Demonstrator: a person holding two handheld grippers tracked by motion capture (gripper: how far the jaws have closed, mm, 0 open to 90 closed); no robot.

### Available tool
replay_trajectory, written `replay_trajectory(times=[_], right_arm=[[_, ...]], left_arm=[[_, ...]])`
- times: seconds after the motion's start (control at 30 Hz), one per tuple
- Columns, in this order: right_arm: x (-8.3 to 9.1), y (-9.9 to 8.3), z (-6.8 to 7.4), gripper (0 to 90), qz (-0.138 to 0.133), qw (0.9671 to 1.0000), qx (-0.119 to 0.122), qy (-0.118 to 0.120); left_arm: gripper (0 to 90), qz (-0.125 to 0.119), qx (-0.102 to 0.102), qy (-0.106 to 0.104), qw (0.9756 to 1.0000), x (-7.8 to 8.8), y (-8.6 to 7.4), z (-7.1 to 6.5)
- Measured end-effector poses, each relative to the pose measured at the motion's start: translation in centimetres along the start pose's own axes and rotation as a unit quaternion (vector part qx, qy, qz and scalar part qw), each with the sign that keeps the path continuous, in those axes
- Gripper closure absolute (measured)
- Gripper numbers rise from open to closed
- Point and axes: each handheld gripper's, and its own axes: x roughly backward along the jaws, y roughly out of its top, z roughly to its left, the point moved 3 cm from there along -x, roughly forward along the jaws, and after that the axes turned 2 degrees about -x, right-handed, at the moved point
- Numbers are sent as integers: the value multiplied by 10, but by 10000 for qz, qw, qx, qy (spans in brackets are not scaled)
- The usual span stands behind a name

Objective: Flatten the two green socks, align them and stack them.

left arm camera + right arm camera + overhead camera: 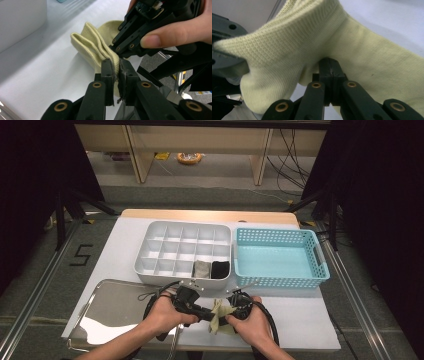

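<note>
A pale yellow sock (218,316) hangs between the two grippers just above the counter's (300,320) near edge, toward the middle. The left gripper (117,72) has its fingers closed on the sock's ribbed cuff, which is folded double between the pads. The right gripper (331,71) has its fingers closed tight on the knit, which drapes over and around them. The two grippers sit close together, nearly touching. Behind them, a white divided tray (150,240) holds a grey sock (202,269) and a black sock (219,268) in adjacent front compartments. A blue basket (322,265) stands at the far right, and a metal tray (107,307) lies at the near left corner.
</note>
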Motion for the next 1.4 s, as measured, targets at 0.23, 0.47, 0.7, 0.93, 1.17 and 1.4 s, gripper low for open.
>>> replay_trajectory(times=[0.23,0.47,0.7,0.93,1.17,1.4], right_arm=[[-3,4,4,900,-39,10000,62,66],[0,5,6,900,-80,9999,54,131],[-3,3,0,900,0,9998,180,-62],[-6,7,9,900,-62,9999,102,123],[-10,7,8,900,6,9994,353,48],[4,6,7,900,-148,9996,187,177]], left_arm=[[825,-55,15,-15,10000,3,2,-1],[825,-67,29,-40,10000,2,2,-2],[825,-49,9,-30,10000,3,4,-3],[825,-85,2,-36,10000,4,6,-2],[825,-41,-56,-41,10000,3,6,-4],[825,45,-80,32,10000,1,7,-2]])
